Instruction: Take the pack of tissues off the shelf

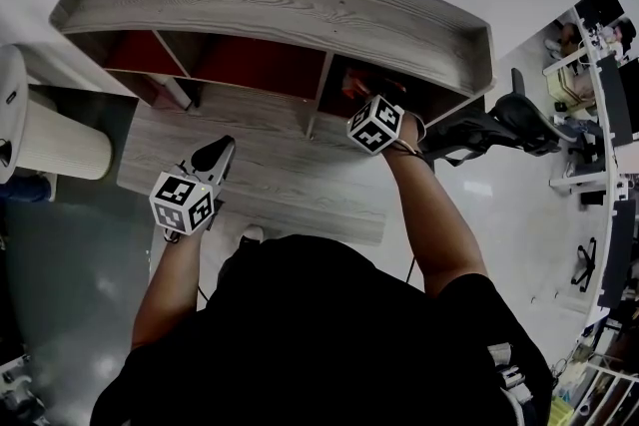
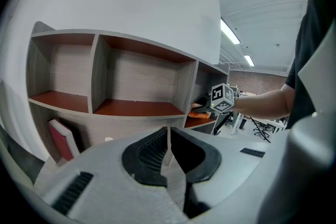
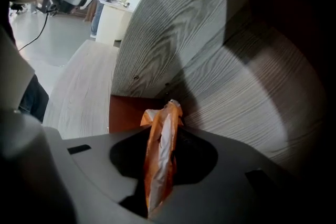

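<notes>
An orange and white pack of tissues (image 3: 160, 152) is pinched edge-on between the dark pads of my right gripper (image 3: 160, 168), which is shut on it. It sits inside the right compartment of the grey wooden shelf (image 1: 280, 7), just above the red-brown board (image 3: 126, 110). In the head view the right gripper (image 1: 361, 103) reaches into that compartment, where its jaw tips are hidden. From the left gripper view, the pack (image 2: 198, 109) shows as an orange patch beside the marker cube. My left gripper (image 2: 168, 150) is shut on nothing and hangs low in front of the shelf (image 2: 136, 107).
A red book (image 2: 60, 139) leans in the lower left compartment. A white cylindrical bin (image 1: 50, 140) stands left of the shelf. A black office chair (image 1: 504, 127) is just right of it, with desks (image 1: 589, 65) beyond. The other upper compartments hold nothing.
</notes>
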Motion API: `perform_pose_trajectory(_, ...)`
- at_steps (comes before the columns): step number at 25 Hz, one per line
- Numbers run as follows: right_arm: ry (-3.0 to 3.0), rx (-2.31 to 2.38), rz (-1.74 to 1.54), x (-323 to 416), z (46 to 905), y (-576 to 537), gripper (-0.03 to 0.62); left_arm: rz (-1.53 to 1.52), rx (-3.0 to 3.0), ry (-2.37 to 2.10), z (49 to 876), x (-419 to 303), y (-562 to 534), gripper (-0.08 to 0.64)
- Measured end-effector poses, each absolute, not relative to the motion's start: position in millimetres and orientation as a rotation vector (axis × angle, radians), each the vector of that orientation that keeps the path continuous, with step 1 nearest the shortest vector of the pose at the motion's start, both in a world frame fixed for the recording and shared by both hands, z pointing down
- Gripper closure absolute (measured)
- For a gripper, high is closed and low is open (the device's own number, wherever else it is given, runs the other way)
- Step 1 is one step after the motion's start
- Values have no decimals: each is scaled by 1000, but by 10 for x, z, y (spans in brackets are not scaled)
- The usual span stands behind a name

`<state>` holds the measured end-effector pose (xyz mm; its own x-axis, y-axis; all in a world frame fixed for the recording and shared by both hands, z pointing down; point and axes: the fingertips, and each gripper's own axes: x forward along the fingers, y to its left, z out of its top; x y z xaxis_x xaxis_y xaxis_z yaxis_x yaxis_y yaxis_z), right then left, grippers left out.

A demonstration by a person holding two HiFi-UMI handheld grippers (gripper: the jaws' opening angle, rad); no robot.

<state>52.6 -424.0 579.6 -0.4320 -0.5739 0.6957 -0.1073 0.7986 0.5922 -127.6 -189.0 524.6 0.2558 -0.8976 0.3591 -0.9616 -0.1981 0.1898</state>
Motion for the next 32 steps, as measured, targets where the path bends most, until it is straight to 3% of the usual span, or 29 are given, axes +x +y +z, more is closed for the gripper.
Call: perform_pose_trajectory(32,-2004,614,-608,838,5333,-3534,557,290,2289,-1582,5187,-1069,-1696,528)
